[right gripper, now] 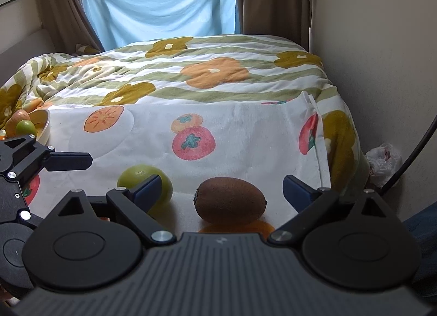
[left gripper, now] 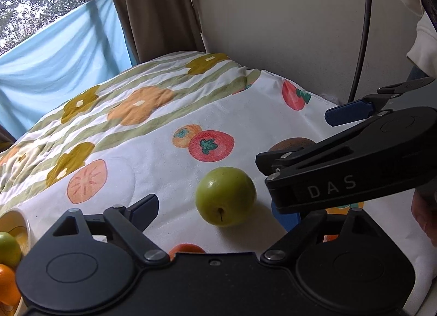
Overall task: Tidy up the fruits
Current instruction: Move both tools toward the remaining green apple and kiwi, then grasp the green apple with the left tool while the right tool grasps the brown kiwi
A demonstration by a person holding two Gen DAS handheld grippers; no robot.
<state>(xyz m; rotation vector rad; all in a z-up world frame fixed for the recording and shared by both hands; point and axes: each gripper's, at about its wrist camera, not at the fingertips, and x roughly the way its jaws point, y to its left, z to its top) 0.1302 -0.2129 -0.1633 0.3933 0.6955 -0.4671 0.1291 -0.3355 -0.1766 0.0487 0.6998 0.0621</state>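
Note:
A green apple (left gripper: 225,195) lies on the fruit-print cloth (left gripper: 164,157), between the spread fingers of my open left gripper (left gripper: 218,210). A brown kiwi (right gripper: 230,201) lies between the spread fingers of my open right gripper (right gripper: 222,189); in the left wrist view only its top (left gripper: 291,144) shows behind the right gripper's body. The apple also shows in the right wrist view (right gripper: 136,176), partly behind that gripper's left finger (right gripper: 148,187). A cream bowl (right gripper: 45,124) at the far left holds a green fruit (right gripper: 26,127) and other fruit.
The cloth lies on a bed with a flower-pattern quilt (right gripper: 207,75). A wall (right gripper: 382,56) runs along the right side, with a dark cable (right gripper: 415,149) and a white plastic bag (right gripper: 383,161) by it. The bowl's rim (left gripper: 19,220) shows at the left edge.

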